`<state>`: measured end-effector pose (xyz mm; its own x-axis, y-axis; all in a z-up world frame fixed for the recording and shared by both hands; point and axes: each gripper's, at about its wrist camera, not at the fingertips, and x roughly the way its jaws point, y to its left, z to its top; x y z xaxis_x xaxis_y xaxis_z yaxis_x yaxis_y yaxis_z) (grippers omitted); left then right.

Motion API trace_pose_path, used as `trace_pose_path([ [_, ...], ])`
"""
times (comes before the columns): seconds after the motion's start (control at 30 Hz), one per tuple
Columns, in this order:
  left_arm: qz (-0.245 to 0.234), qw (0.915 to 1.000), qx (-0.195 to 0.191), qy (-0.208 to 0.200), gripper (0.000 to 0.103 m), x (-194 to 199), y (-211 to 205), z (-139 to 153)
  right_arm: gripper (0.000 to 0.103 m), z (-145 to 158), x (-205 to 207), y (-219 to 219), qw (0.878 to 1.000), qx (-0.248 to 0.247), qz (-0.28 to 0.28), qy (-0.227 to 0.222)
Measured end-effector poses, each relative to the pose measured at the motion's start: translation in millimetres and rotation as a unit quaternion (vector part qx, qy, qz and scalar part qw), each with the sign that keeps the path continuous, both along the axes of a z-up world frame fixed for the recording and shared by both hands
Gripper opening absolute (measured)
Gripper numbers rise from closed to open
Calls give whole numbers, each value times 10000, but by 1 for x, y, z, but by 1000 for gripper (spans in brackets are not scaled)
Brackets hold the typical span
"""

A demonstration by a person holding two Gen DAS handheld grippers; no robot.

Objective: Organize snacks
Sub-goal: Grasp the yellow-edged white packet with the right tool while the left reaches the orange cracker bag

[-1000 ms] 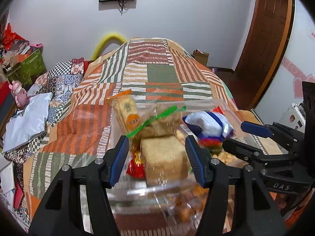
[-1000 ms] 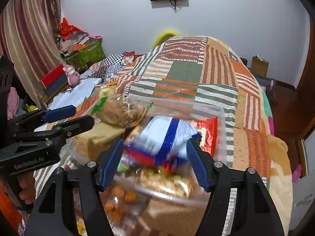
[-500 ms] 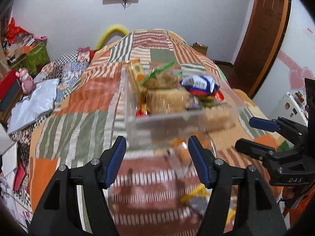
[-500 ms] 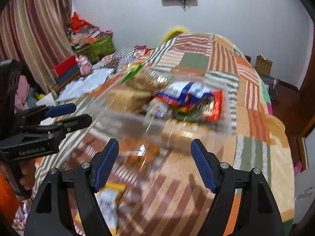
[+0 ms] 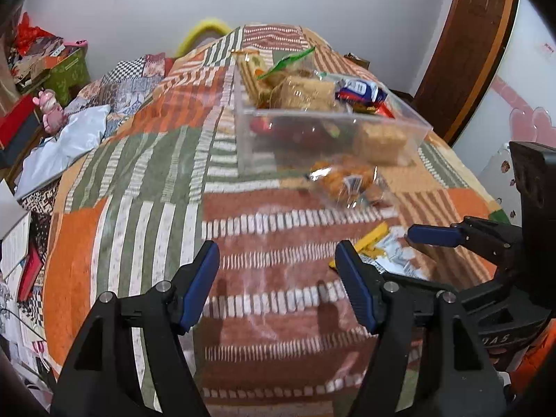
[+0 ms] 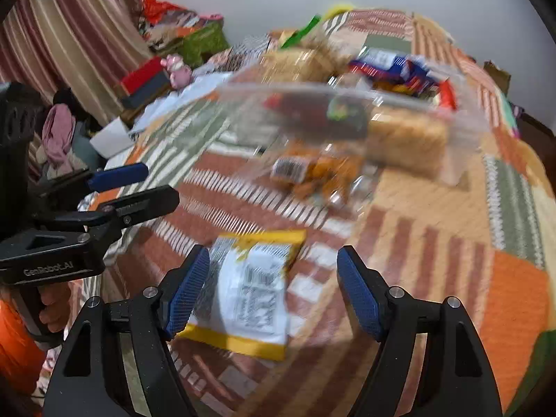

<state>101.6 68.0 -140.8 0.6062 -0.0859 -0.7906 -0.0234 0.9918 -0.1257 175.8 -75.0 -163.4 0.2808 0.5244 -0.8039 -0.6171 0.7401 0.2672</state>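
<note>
A clear plastic box (image 5: 250,146) (image 6: 462,118) holding several snack packs stands on the patchwork bedspread. A clear bag of orange snacks (image 5: 342,179) (image 6: 312,170) lies just in front of it. A yellow and white snack packet (image 6: 250,288) (image 5: 389,250) lies nearer, between the right gripper's fingers in its view. My left gripper (image 5: 278,288) is open and empty, low over the bedspread. My right gripper (image 6: 271,292) is open and empty above the packet.
The patchwork bedspread (image 5: 139,180) covers the bed. On the left are a pink toy (image 5: 52,111), a green box (image 5: 69,76), a red box (image 5: 17,125) and papers on the floor (image 5: 17,253). A wooden door (image 5: 462,45) stands at the right.
Both grippers have drawn back from the clear box, which now stands farther off on the bed. The orange snack bag and the yellow packet have come into view.
</note>
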Motion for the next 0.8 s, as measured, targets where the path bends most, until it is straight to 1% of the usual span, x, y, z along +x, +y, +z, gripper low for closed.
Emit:
trace_pose_path([
  [0.1,16,10000,-61,69,68,-3,3,-4,73,-4,-6,8,9999,-26,128,25],
  [0.23,-25,9999,-106,81,69,-3,1,-5,75,-9,-12,14,9995,-184,239,-130],
  [0.27,-44,9999,-101,73,70,-2,0,-5,73,-9,-14,13,9993,-212,251,-198],
  [0.3,-63,9999,-92,63,73,-1,-1,-4,69,-10,-16,13,9990,-240,277,-265],
  [0.33,-86,9999,-79,42,75,0,-3,-3,59,-9,-17,13,9988,-244,307,-301],
  [0.37,-114,9999,-66,18,76,2,-5,-2,54,-9,-17,12,9986,-255,331,-321],
  [0.43,-178,9998,-35,-16,77,6,-10,1,52,-8,-16,9,9987,-205,351,-297],
  [0.6,-351,9993,-1,-113,78,24,-23,11,51,-5,-8,-6,9996,-21,168,-205],
  [0.8,-739,9970,-26,-230,81,65,-48,19,51,9,11,-44,9989,118,-341,-304],
])
